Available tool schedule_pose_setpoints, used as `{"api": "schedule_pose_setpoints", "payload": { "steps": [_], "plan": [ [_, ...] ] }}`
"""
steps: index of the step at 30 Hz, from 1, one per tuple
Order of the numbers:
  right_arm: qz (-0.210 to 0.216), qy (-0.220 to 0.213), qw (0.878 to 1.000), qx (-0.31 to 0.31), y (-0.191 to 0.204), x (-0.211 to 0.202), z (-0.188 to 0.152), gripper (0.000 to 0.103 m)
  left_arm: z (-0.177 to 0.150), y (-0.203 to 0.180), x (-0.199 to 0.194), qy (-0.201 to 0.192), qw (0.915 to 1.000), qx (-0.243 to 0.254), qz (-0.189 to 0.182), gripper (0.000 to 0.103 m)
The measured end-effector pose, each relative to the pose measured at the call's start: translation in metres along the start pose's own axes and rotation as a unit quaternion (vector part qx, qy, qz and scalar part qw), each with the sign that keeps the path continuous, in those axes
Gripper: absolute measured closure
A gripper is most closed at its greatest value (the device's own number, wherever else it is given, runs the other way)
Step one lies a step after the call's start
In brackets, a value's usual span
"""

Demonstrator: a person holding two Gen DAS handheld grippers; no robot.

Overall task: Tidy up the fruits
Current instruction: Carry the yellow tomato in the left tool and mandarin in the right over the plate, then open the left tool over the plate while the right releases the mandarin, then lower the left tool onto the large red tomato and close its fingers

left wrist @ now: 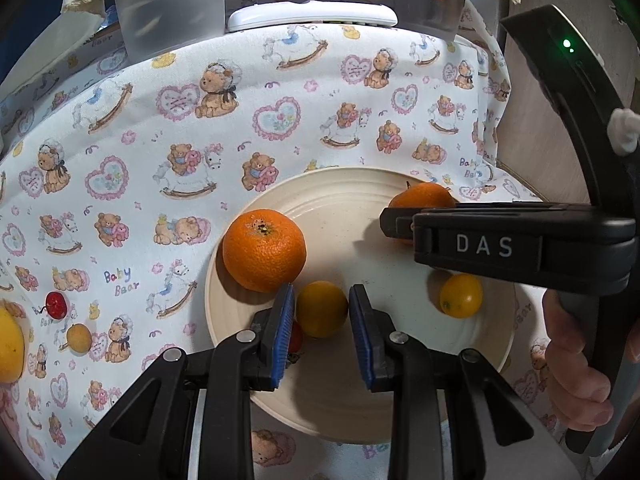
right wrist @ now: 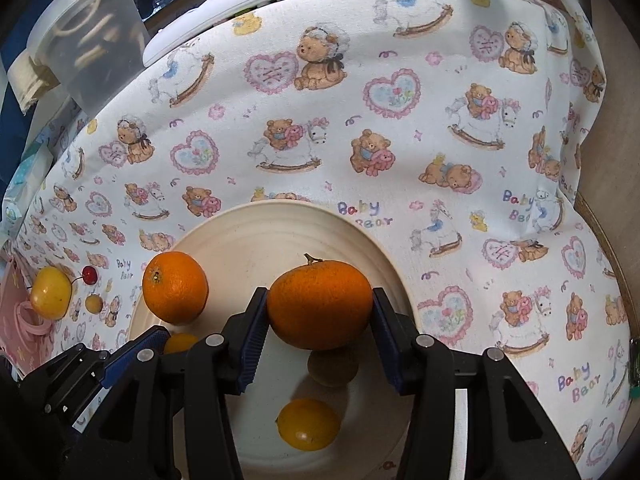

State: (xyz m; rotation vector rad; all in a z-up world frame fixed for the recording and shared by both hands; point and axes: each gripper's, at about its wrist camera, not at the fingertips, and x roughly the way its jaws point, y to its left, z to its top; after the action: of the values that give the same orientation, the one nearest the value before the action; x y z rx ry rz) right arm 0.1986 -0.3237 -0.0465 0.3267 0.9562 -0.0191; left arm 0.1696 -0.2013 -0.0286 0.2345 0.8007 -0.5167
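A cream plate [left wrist: 332, 208] [right wrist: 256, 240] lies on the bear-print cloth. My left gripper [left wrist: 322, 320] is over its near side, jaws open with a small yellow fruit [left wrist: 321, 309] between the pads, gaps on both sides. An orange [left wrist: 264, 250] [right wrist: 175, 287] rests on the plate's left part. My right gripper [right wrist: 319, 322] is shut on a stemmed orange [right wrist: 319, 305] [left wrist: 420, 196] and holds it above the plate. Another small yellow fruit [left wrist: 461, 295] [right wrist: 308, 424] lies on the plate. A small red fruit [left wrist: 296, 338] peeks from behind my left finger.
Off the plate at the left lie a big yellow fruit [left wrist: 10, 344] [right wrist: 51, 293], a red cherry [left wrist: 56, 305] [right wrist: 90, 275] and a small tan fruit [left wrist: 79, 337] [right wrist: 94, 303]. A clear plastic tub [left wrist: 170, 4] [right wrist: 92, 36] and a white remote [left wrist: 312, 16] stand at the back.
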Motion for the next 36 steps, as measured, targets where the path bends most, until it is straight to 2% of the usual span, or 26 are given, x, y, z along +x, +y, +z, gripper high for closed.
{"api": "schedule_pose_setpoints", "payload": {
  "steps": [5,6,7,9,11,13,17,18,23,27,30,36],
  "plan": [
    [0.006,-0.012,1.000,0.000,-0.005,-0.011,0.001,0.041,-0.001,-0.002,0.000,-0.001,1.0000,0.005,0.000,0.073],
    [0.006,-0.016,1.000,0.000,-0.005,-0.013,0.001,0.040,-0.001,-0.002,-0.001,-0.002,1.0000,0.005,0.000,0.069],
    [0.005,-0.020,1.000,0.000,-0.005,-0.015,0.001,0.040,-0.001,-0.002,-0.001,-0.003,1.0000,0.005,0.000,0.058],
    [0.005,-0.028,1.000,-0.002,-0.005,-0.020,0.002,0.037,-0.001,-0.001,-0.004,-0.011,0.9999,0.005,0.003,0.046],
    [0.003,-0.038,0.999,-0.002,-0.006,-0.026,0.003,0.032,0.000,-0.001,-0.006,-0.016,0.9998,0.006,0.005,0.044],
    [0.000,-0.051,0.999,-0.005,-0.007,-0.034,0.004,0.032,0.000,0.001,-0.008,-0.019,0.9998,0.004,0.007,0.037],
    [-0.002,-0.076,0.997,-0.012,-0.004,-0.049,0.004,0.028,0.003,0.003,-0.015,-0.032,0.9994,0.002,0.016,0.034],
    [-0.003,-0.080,0.997,-0.013,-0.004,-0.052,0.005,0.027,0.004,0.004,-0.018,-0.037,0.9992,0.001,0.017,0.030],
    [0.003,-0.105,0.994,-0.018,-0.001,-0.070,0.005,0.027,0.008,0.010,-0.037,-0.061,0.9978,0.000,0.026,0.024],
    [0.016,-0.122,0.992,-0.027,0.008,-0.084,0.003,0.026,0.004,0.022,-0.052,-0.067,0.9965,0.008,0.049,0.023],
    [0.017,-0.137,0.990,-0.037,0.017,-0.091,-0.001,0.022,0.000,0.037,-0.069,-0.087,0.9922,0.010,0.088,0.023],
    [0.014,-0.148,0.987,-0.063,0.034,-0.096,-0.009,0.022,-0.019,0.085,-0.114,-0.123,0.9872,-0.035,0.095,0.022]
  ]
}}
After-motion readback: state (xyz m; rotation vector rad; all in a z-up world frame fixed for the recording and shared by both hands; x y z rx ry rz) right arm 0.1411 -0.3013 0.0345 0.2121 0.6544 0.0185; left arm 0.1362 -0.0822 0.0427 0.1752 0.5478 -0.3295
